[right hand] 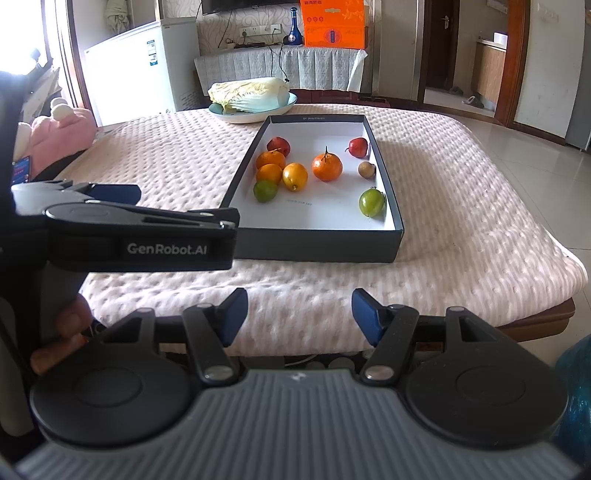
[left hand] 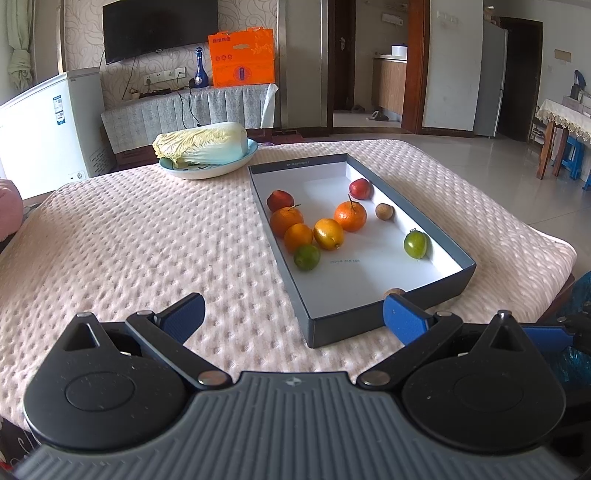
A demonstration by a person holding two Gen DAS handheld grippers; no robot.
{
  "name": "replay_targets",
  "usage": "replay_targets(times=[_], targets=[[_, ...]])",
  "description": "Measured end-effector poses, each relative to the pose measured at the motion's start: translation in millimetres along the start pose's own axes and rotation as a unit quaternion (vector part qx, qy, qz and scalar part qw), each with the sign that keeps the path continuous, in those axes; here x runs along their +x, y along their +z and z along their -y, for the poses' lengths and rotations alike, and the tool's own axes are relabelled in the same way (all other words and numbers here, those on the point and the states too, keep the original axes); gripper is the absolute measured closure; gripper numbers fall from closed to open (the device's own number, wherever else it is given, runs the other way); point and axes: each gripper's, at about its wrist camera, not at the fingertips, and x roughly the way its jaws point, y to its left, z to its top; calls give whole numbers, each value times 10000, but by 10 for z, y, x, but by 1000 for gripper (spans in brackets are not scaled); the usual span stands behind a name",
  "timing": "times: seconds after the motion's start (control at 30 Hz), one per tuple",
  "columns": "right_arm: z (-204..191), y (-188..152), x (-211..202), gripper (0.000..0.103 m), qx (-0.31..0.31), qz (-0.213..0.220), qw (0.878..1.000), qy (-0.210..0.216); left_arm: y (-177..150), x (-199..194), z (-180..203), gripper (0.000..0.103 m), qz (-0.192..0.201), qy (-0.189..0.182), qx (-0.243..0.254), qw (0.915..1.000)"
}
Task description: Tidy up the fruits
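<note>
Already boxed — fruits (right hand: pixel 293 176) lie loose in the tray (right hand: pixel 317 245) on the bed; left tool (left hand: pixel 293 319) and right tool (right hand: pixel 299 315) gape wide, empty. Sorting just starting or finished — unclear.

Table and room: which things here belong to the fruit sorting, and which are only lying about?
For the job:
box
oranges
red fruits
green fruits
yellow fruit
small brown fruit

Lying about:
cabbage
plate
orange carton
blue bottle
</note>
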Motion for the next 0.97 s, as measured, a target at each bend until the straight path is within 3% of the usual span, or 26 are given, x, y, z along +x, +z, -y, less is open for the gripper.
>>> replay_targets(times=[0.97], targets=[[14, 25, -15, 38, 18, 23, 10000, -14, -20, -30, 5, 0, 80, -108, -68, 9999]])
